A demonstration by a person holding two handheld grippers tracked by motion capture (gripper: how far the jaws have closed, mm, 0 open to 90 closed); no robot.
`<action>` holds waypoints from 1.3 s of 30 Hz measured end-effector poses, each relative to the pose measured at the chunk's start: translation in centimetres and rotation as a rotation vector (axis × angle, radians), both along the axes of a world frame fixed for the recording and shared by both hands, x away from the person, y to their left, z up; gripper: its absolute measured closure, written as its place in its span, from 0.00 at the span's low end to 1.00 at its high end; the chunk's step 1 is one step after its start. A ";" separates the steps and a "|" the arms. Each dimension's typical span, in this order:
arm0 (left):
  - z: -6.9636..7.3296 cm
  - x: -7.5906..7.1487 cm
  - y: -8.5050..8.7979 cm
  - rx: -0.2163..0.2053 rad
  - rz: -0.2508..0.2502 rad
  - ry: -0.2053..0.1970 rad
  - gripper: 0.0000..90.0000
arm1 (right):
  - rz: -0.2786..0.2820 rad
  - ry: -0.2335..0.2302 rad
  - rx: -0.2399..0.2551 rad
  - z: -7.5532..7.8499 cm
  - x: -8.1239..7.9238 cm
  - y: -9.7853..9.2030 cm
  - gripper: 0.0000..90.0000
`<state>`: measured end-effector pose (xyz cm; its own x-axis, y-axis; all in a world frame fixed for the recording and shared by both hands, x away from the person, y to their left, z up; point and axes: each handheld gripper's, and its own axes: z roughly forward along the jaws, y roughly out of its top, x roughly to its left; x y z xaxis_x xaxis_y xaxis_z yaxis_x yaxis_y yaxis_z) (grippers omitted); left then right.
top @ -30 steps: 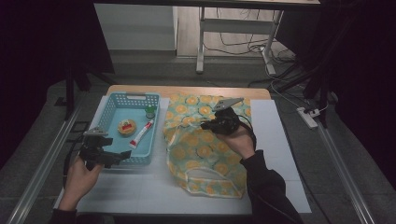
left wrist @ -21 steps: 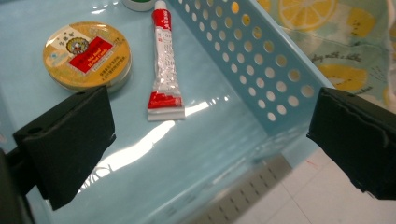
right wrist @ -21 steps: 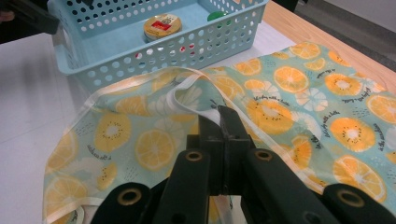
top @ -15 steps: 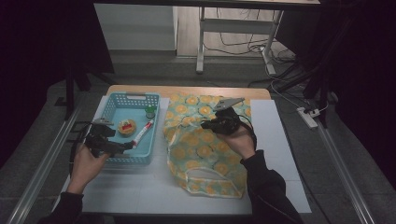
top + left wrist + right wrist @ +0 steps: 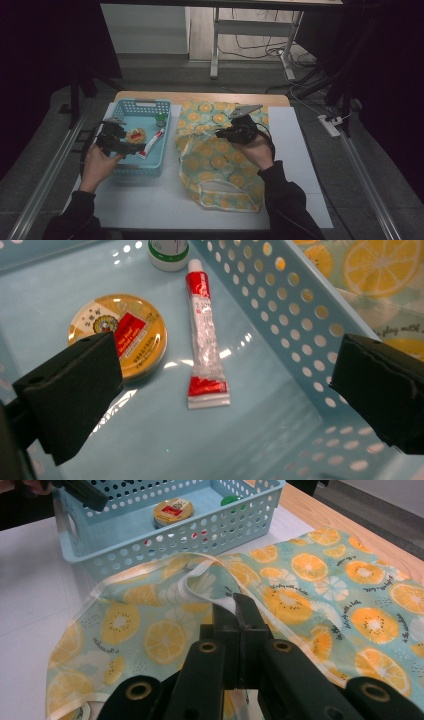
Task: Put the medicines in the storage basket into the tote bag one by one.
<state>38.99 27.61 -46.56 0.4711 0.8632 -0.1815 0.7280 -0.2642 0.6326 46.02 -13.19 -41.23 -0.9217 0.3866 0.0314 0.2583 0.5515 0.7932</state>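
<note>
A light-blue perforated basket (image 5: 150,107) holds a round yellow tin (image 5: 135,134), a red-and-white tube (image 5: 151,143) and a green-capped bottle (image 5: 161,120). My left gripper (image 5: 132,148) hangs open over the basket floor. Its jaws stand wide either side of the tube (image 5: 205,347), with the tin (image 5: 119,335) by the left jaw. A citrus-print fabric bag (image 5: 220,165) lies flat to the right of the basket. My right gripper (image 5: 220,134) is shut on the bag's pale hem (image 5: 220,597) near its opening.
White mats (image 5: 300,150) cover the wooden table (image 5: 200,96). The basket wall (image 5: 300,330) stands between the tube and the bag (image 5: 380,270). A power strip (image 5: 330,126) lies on the floor to the right. Metal rails (image 5: 45,175) run along both sides.
My left gripper has moved right and forward, from outside the basket's left edge to above its floor. The right gripper has stayed put on the bag.
</note>
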 end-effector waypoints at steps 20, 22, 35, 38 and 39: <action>-1.1 4.5 0.7 0.035 0.027 0.053 0.00 | -0.009 0.002 0.013 0.1 0.1 -0.2 1.00; -1.3 4.9 0.7 0.045 0.042 0.061 0.00 | -0.007 0.003 0.010 0.0 0.1 -0.2 1.00; -3.6 7.5 0.9 0.123 0.088 0.137 0.00 | 0.001 -0.003 0.005 0.0 0.0 0.0 1.00; -4.2 8.0 1.0 0.129 0.095 0.160 0.00 | 0.000 -0.004 0.006 0.0 0.0 0.0 1.00; -4.3 8.2 1.0 0.131 0.097 0.167 0.00 | 0.000 -0.005 0.006 0.0 0.0 0.0 1.00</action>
